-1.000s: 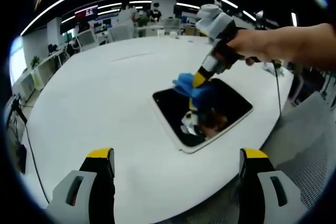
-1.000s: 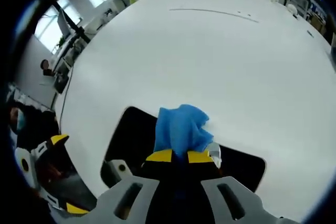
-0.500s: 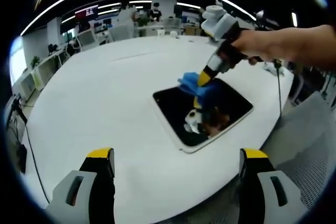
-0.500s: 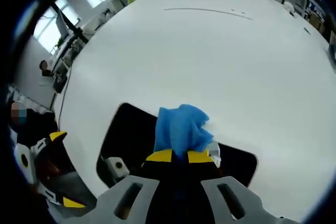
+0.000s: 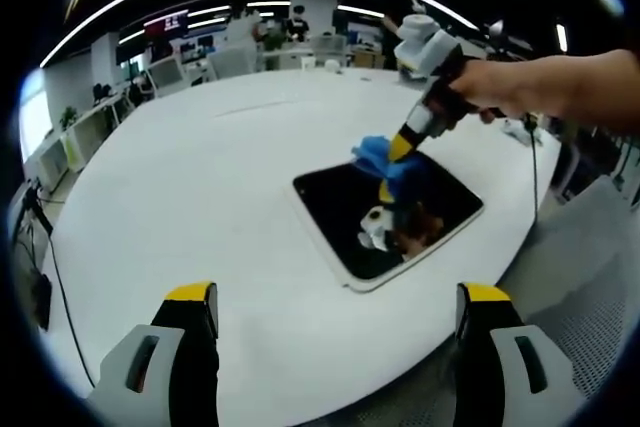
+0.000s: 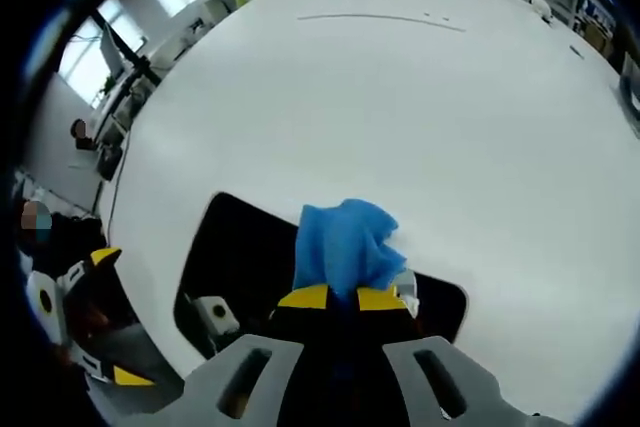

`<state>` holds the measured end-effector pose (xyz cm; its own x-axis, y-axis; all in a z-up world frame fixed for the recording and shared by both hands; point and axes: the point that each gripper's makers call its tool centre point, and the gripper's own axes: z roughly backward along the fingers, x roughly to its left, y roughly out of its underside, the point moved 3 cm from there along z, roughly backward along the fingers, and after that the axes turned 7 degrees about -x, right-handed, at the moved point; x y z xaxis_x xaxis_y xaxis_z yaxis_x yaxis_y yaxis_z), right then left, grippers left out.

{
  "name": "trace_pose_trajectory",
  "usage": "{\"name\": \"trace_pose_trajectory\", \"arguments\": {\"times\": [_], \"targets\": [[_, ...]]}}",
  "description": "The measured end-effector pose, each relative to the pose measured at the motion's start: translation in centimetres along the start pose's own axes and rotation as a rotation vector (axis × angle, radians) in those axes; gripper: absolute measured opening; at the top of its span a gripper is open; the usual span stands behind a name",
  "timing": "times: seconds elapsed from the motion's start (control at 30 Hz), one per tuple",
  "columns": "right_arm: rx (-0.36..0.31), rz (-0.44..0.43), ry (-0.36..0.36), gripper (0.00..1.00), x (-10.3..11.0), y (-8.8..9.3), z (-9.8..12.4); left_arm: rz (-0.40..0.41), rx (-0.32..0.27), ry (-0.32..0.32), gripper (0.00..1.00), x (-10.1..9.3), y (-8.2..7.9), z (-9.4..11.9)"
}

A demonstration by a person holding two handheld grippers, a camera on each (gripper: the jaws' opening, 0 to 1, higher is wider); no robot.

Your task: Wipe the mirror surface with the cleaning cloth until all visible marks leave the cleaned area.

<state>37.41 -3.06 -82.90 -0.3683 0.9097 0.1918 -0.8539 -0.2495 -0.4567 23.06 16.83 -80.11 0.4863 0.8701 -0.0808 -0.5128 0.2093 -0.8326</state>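
We are mid-wipe: right tongs clenched on the blue cloth, pressing it onto the mirror on the bench. Left tongs released, well apart. Next, sweep the uncovered glass.

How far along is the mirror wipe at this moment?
In hand: the right gripper is shut on the blue cloth and presses it onto the mirror near its far edge. The left gripper hangs open over the near table edge. Done: cannot tell; the dark glass is too reflective to judge marks. Left: probably the near part of the mirror, where reflections show.
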Motion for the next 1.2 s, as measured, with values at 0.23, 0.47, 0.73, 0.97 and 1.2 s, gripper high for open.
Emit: {"name": "trace_pose_trajectory", "arguments": {"times": [0.23,0.47,0.73,0.97,1.2], "targets": [[-0.002,-0.017,0.000,0.02,-0.3,0.2,0.3,0.001,0.000,-0.003,0.99,0.1,0.0,0.0],[-0.002,-0.019,0.006,0.02,-0.9,0.2,0.4,0.000,0.001,-0.004,0.99,0.1,0.0,0.0],[0.007,-0.012,0.005,0.02,-0.9,0.2,0.3,-0.011,0.010,0.006,0.99,-0.1,0.1,0.0],[-0.022,-0.036,0.020,0.02,-0.6,0.6,0.5,-0.015,0.012,0.005,0.99,-0.1,0.1,0.0],[-0.037,-0.041,0.017,0.02,-0.7,1.0,0.4,-0.022,0.015,0.012,0.99,-0.2,0.2,0.0]]}}
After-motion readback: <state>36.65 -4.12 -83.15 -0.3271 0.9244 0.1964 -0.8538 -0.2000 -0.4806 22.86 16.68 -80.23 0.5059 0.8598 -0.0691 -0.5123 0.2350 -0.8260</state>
